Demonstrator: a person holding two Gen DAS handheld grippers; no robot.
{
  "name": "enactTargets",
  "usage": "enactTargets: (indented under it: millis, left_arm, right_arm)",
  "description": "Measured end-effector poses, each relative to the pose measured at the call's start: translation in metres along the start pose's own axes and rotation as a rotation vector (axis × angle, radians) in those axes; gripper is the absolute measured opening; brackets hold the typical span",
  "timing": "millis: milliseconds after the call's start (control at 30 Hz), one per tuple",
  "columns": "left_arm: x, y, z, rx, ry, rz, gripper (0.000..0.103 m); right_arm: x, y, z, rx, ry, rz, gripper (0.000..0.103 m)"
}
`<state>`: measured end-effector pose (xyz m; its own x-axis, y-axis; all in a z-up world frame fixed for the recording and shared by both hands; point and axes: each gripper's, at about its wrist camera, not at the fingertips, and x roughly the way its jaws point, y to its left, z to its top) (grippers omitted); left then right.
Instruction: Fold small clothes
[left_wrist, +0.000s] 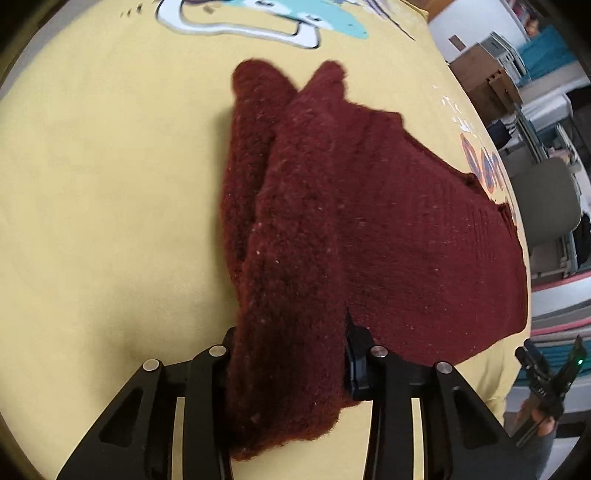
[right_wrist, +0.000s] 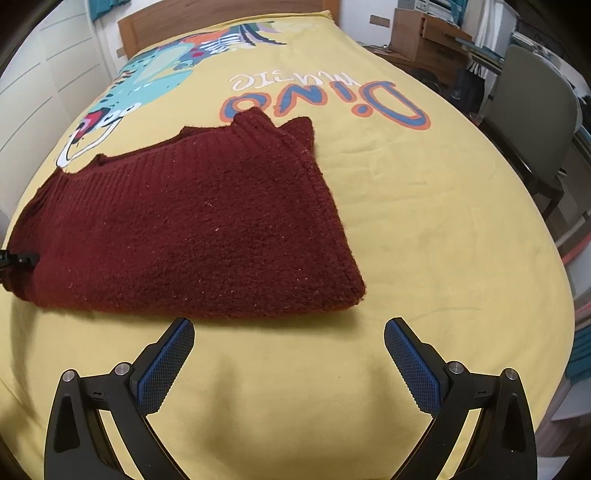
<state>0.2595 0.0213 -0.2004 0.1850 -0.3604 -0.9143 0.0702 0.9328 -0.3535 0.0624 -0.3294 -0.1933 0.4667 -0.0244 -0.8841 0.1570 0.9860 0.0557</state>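
The folded maroon sweater (right_wrist: 192, 229) is lying on the yellow bedspread (right_wrist: 424, 229), its long axis running left to right. The left gripper (left_wrist: 288, 365) is clamping its jaws on the sweater's left edge. The right gripper (right_wrist: 288, 343) is hovering just before the near edge, jaws spread apart.

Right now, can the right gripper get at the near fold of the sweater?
Probably yes. The right gripper is open, just short of the sweater, with only bare yellow bedspread between. The left gripper holds the other end.
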Motion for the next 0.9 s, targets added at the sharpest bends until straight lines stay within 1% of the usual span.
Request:
enactTargets:
  millis: [133, 233, 367, 400, 533, 567, 667, 700, 767, 800, 867, 900]
  left_arm:
    - [-0.02, -0.025, 0.003, 0.036, -0.019, -0.007, 0.03]
    - [-0.035, -0.053, 0.008, 0.075, -0.023, -0.021, 0.029]
    - [-0.049, -0.097, 0.018, 0.123, -0.034, -0.044, 0.028]
    - [-0.052, -0.114, 0.021, 0.145, -0.039, -0.045, 0.028]
    - [-0.052, -0.165, 0.025, 0.224, -0.047, -0.04, 0.027]
    - [-0.05, -0.176, 0.026, 0.235, -0.047, -0.046, 0.027]
    - [-0.034, -0.227, 0.028, 0.288, -0.039, -0.056, 0.027]
    - [-0.023, -0.244, 0.03, 0.313, -0.034, -0.052, 0.026]
    - [-0.008, -0.266, 0.026, 0.346, -0.018, -0.052, 0.026]
    - [0.005, -0.281, 0.021, 0.363, -0.003, -0.052, 0.026]
    - [0.033, -0.303, 0.011, 0.387, 0.019, -0.026, 0.026]
    - [0.049, -0.313, 0.004, 0.407, 0.03, 0.007, 0.026]
  right_arm:
    - [-0.008, -0.005, 0.004, 0.011, -0.02, 0.013, 0.103]
    - [-0.016, -0.012, 0.008, 0.028, -0.042, 0.029, 0.103]
    - [-0.024, -0.022, 0.014, 0.035, -0.068, 0.03, 0.103]
    - [-0.028, -0.026, 0.017, 0.039, -0.077, 0.033, 0.103]
    - [-0.039, -0.041, 0.025, 0.062, -0.112, 0.048, 0.103]
    - [-0.041, -0.045, 0.026, 0.066, -0.121, 0.051, 0.103]
    - [-0.049, -0.057, 0.032, 0.069, -0.14, 0.043, 0.103]
    - [-0.051, -0.062, 0.034, 0.069, -0.143, 0.035, 0.103]
    - [-0.054, -0.07, 0.035, 0.073, -0.143, 0.024, 0.103]
    - [-0.055, -0.075, 0.035, 0.078, -0.141, 0.017, 0.103]
    - [-0.056, -0.084, 0.033, 0.092, -0.135, 0.007, 0.103]
    - [-0.056, -0.089, 0.031, 0.103, -0.131, 0.007, 0.103]
